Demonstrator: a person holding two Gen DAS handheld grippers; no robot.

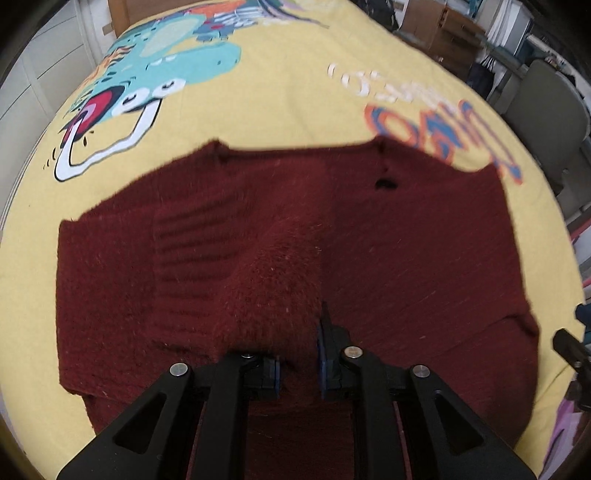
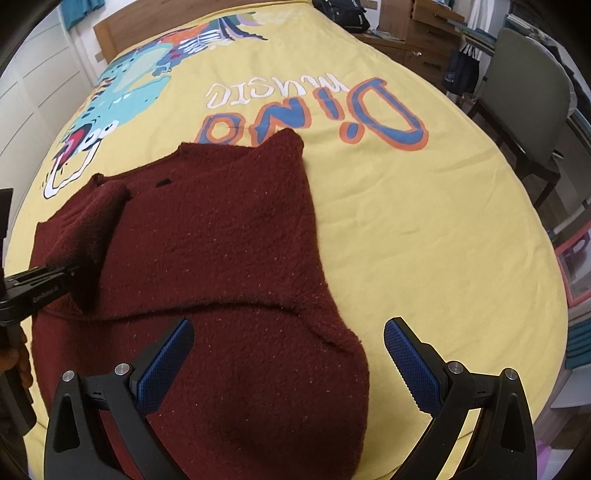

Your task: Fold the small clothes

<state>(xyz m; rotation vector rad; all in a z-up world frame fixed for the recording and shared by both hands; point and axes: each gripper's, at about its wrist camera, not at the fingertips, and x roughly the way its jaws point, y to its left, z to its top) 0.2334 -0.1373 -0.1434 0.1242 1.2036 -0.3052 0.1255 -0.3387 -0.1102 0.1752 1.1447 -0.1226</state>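
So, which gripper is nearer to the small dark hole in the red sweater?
Left, probably. The left gripper is shut on a raised sleeve of the sweater, on the hole's side. The right gripper hovers open over the sweater's near end, farther away.

Maroon sweater flat on yellow dinosaur-print bed cover

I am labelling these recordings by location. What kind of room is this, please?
Most likely a bedroom. A sweater lies on a bed with a dinosaur-print cover and a wooden headboard; a chair and drawers stand beside it.
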